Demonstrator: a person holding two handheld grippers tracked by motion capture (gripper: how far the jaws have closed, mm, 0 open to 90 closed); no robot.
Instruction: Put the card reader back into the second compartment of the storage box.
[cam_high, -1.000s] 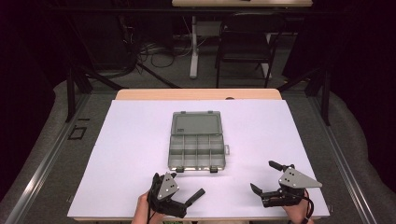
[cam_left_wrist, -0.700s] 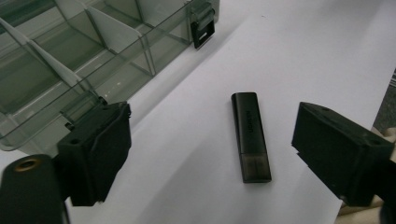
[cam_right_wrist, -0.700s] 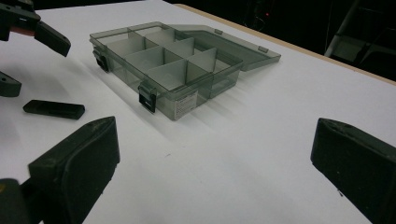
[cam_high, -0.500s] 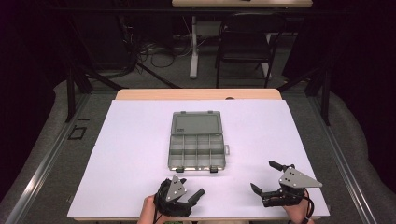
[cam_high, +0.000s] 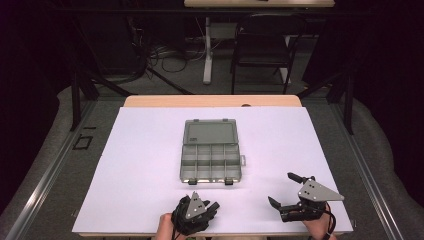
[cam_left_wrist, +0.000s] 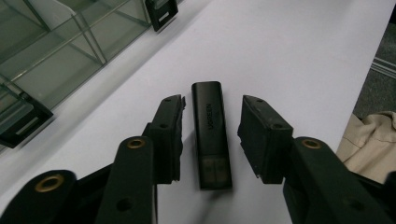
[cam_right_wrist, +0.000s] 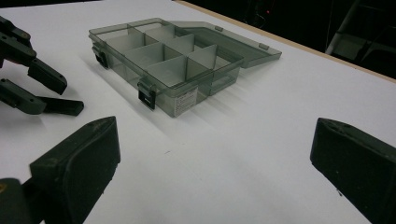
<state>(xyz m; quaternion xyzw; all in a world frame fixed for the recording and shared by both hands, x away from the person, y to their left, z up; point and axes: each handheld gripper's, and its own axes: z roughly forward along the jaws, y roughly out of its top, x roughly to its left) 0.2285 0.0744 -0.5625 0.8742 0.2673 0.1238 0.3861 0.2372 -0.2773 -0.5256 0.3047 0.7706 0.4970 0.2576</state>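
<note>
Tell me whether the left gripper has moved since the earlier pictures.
Yes. In the high view the left gripper has slid toward the table's near edge, away from the box, and its jaws have just been closing around the USB stick.

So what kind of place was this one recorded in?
Probably a lab or studio recording bay, not a home. A table under a plain white sheet sits among dark surroundings, with loose cables on the floor behind it, and an empty black chair at a second desk behind.
</note>
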